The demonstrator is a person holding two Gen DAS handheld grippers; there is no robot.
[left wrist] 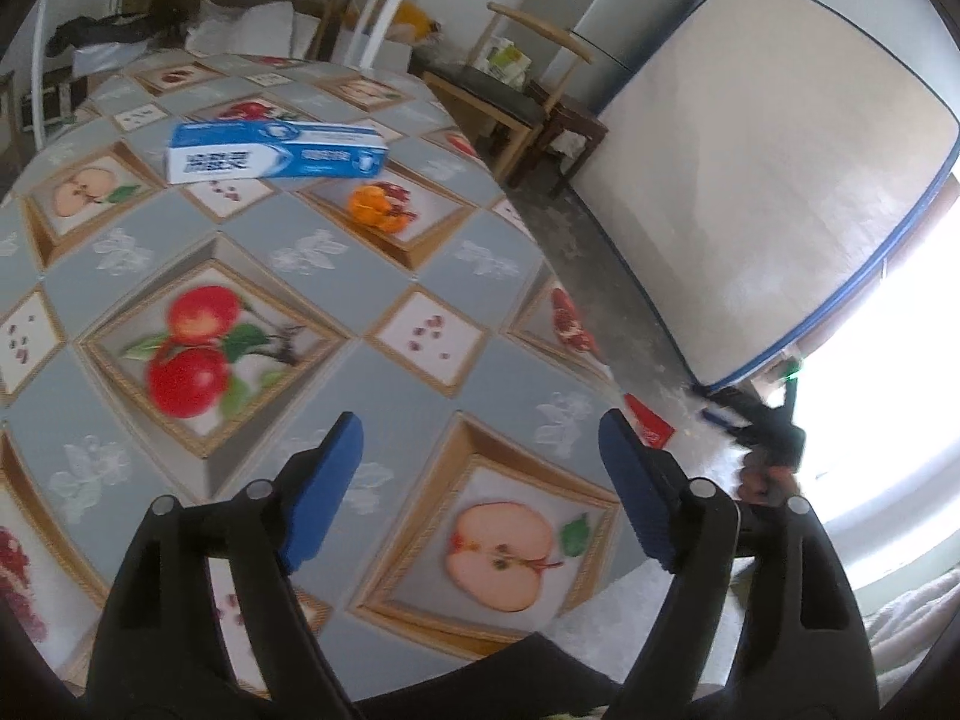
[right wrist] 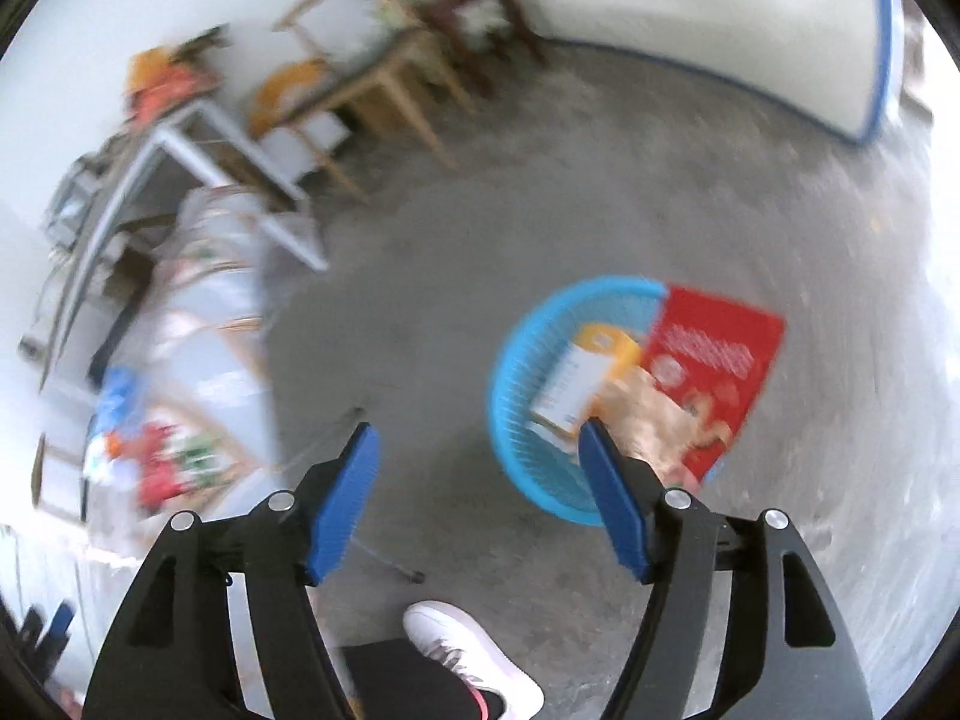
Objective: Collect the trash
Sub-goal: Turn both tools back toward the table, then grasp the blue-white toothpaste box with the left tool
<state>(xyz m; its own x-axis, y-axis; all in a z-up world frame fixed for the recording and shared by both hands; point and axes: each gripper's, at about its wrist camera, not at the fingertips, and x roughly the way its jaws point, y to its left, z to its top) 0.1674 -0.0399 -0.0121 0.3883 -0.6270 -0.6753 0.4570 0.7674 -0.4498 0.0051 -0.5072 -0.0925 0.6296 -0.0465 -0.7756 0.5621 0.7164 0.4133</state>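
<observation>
Lived-in home room, fruit-print tablecloth [left wrist: 372, 276] on the table, wooden chair [left wrist: 510, 90] beyond it, mattress [left wrist: 768, 180] leaning past the chair, fridge [left wrist: 636, 6] behind, bare concrete floor [right wrist: 420, 330].

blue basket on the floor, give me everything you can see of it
The blue basket is round, bright blue, with thin ribbed walls that look like plastic. It stands upright on the grey floor. A red flat pack leans over its far rim, and a yellow-white box lies inside. The picture is blurred; finer detail is lost.
</observation>
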